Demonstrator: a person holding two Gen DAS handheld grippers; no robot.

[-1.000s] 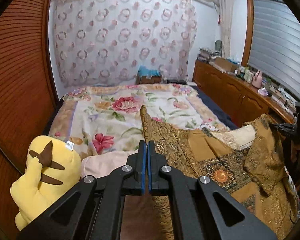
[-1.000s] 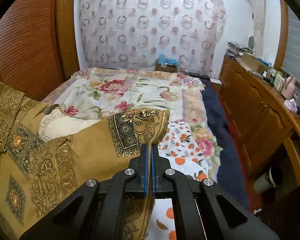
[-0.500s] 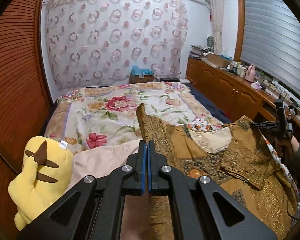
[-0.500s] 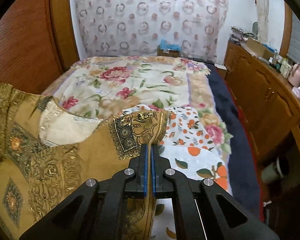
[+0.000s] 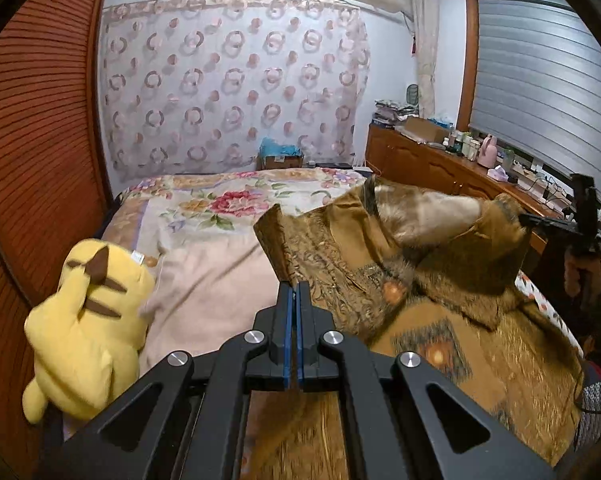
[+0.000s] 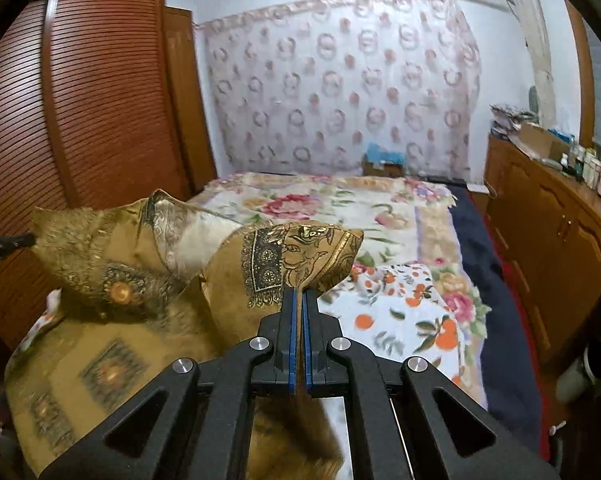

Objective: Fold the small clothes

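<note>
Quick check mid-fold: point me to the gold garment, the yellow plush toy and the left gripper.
Gold garment (image 5: 440, 340), left wrist view, on its flat patterned lower panel.
Yellow plush toy (image 5: 88, 332), left wrist view, on its back.
Left gripper (image 5: 294, 292), left wrist view, at its closed fingertips pinching the cloth edge.

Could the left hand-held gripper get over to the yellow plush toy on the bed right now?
Probably not yet. The left hand-held gripper is shut on a corner of the gold patterned garment. The yellow plush toy lies close beside it with nothing between, but the gripper would have to let go first.
</note>
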